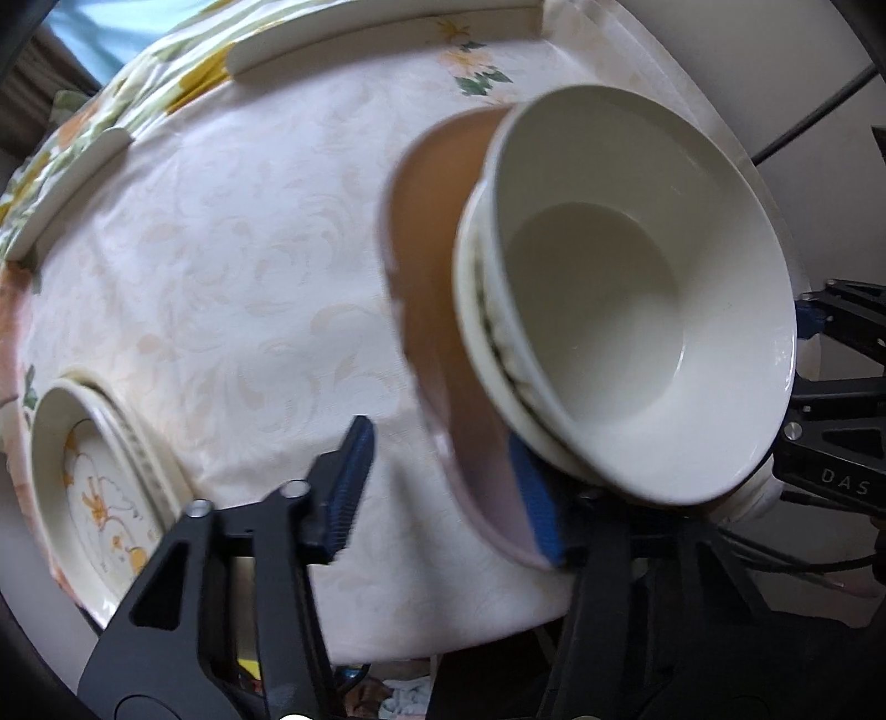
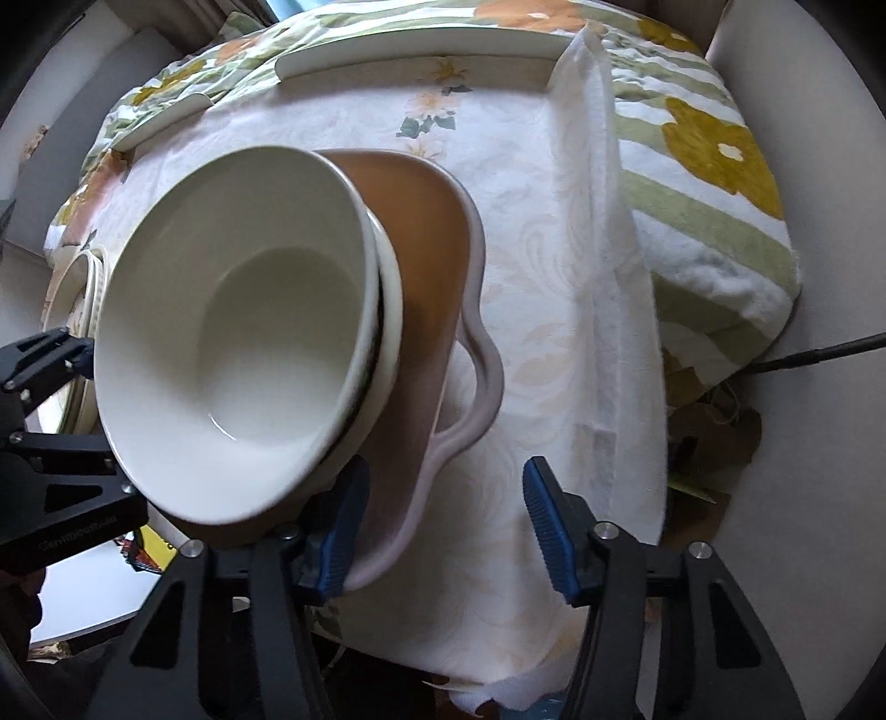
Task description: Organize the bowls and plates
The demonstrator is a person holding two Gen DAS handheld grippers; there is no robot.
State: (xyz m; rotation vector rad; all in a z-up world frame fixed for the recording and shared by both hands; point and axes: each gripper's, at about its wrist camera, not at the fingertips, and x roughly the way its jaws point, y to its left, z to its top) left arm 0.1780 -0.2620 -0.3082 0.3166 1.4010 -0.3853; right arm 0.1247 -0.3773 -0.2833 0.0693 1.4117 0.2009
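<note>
A white bowl (image 1: pixel 637 310) is nested in other white bowls, stacked on a brown dish with a pale wavy rim (image 1: pixel 432 288). The stack also shows in the right wrist view: the white bowl (image 2: pixel 249 354) on the brown dish (image 2: pixel 421 232). My left gripper (image 1: pixel 443 487) is open, its right finger against the dish's near rim under the stack. My right gripper (image 2: pixel 443 526) is open, its left finger at the dish's rim beside the wavy edge. A stack of flowered plates (image 1: pixel 94 487) lies at the table's left.
The table has a pale patterned cloth (image 1: pixel 221 266). Long white plates (image 2: pixel 421 52) lie at its far edge. A striped flowered blanket (image 2: pixel 709 183) lies at the right. The right gripper's body (image 1: pixel 841 432) shows beside the bowls.
</note>
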